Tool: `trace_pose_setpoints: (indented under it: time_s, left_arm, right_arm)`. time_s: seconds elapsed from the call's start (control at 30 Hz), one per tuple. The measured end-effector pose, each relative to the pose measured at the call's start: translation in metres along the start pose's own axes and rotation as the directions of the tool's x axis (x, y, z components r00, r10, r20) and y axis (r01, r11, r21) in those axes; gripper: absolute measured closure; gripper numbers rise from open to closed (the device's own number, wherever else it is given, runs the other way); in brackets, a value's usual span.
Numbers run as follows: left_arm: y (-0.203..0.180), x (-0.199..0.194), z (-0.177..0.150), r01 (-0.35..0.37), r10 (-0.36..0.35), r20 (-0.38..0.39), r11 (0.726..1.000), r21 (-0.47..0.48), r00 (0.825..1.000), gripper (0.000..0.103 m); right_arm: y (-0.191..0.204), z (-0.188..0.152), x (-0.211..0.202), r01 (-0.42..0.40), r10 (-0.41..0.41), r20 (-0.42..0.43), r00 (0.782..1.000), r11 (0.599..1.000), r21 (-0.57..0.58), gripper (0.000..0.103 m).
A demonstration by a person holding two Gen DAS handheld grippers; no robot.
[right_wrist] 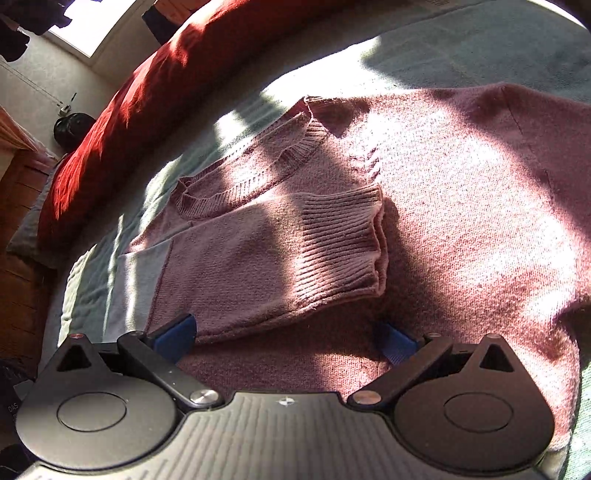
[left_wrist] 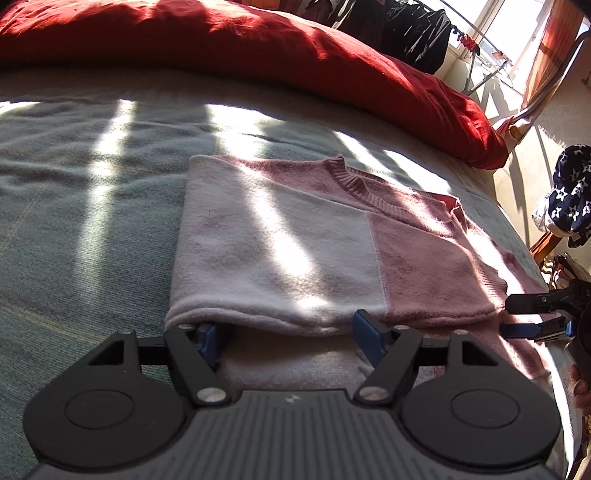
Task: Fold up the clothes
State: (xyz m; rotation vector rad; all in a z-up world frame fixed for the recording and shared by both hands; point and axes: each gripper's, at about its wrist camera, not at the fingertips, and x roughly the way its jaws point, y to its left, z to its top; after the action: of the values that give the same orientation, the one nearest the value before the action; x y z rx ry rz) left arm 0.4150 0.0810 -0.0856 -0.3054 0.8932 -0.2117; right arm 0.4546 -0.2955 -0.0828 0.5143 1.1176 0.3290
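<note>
- A pink and white sweater (left_wrist: 295, 240) is being shown lying partly folded on a bed, on a pale green blanket (left_wrist: 85, 206) that is being crossed by bands of sunlight and shadow.
- A red duvet (left_wrist: 229, 51) is being seen bunched along the far side of the bed.
- A ribbed cuff (right_wrist: 343, 240) is being displayed folded across the sweater's chest, just below the neckline.
- The left tongs (left_wrist: 291, 338) are being held open at the sweater's near folded edge, the blue pads standing apart and pressing on nothing.
- The right tongs (right_wrist: 284, 338) are likewise being held open, low over the knit, with the folded sleeve's edge lying between the pads but not being squeezed.
- A bright window (left_wrist: 517, 33) and dark clothes on a drying rack (left_wrist: 417, 33) are being seen beyond the bed.
- A star-patterned cloth (left_wrist: 572, 192) is being seen at the right.
</note>
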Motion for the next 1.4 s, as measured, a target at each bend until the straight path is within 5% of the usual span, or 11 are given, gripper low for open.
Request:
trace_pose_setpoints:
  time_s: [0.37, 0.47, 0.6, 0.87, 0.93, 1.0, 1.07, 1.4]
  left_arm:
    - [0.001, -0.001, 0.001, -0.002, 0.002, -0.003, 1.000, -0.026, 1.000, 0.030]
    - [0.001, -0.001, 0.002, 0.002, -0.002, -0.005, 0.999, -0.033, 1.000, 0.030]
    - [0.002, -0.001, 0.002, 0.003, -0.003, -0.006, 0.999, -0.037, 1.000, 0.030]
    - [0.002, 0.000, 0.002, 0.005, -0.005, -0.007, 0.999, -0.036, 1.000, 0.030]
    - [0.002, -0.001, 0.003, 0.003, -0.003, -0.007, 0.999, -0.038, 1.000, 0.030]
    - [0.002, -0.001, 0.003, 0.003, -0.003, -0.007, 0.999, -0.044, 1.000, 0.030]
    - [0.002, -0.001, 0.004, 0.003, -0.003, -0.009, 0.999, -0.046, 1.000, 0.030]
    - [0.001, -0.002, 0.006, 0.001, -0.002, -0.019, 0.998, -0.056, 1.000, 0.030]
  right_arm:
    - [0.033, -0.004, 0.008, 0.144, -0.156, -0.042, 0.987, 0.968, -0.205, 0.000]
    - [0.035, 0.004, -0.001, 0.111, -0.120, -0.034, 0.992, 0.971, -0.210, 0.000]
    - [0.019, 0.019, -0.006, 0.070, -0.078, -0.052, 0.996, 0.987, -0.147, 0.023]
    - [-0.017, 0.042, -0.008, 0.019, -0.020, 0.023, 1.000, 1.000, 0.022, 0.038]
    - [-0.022, 0.046, -0.005, 0.025, -0.026, 0.027, 0.999, 0.999, 0.044, 0.051]
    - [-0.020, 0.049, -0.006, 0.033, -0.034, 0.030, 0.999, 0.999, 0.022, 0.081]
    - [-0.020, 0.049, -0.010, 0.031, -0.032, 0.034, 0.999, 0.999, 0.018, 0.097]
    - [-0.010, 0.055, -0.041, 0.064, -0.060, 0.112, 0.992, 0.997, -0.035, 0.097]
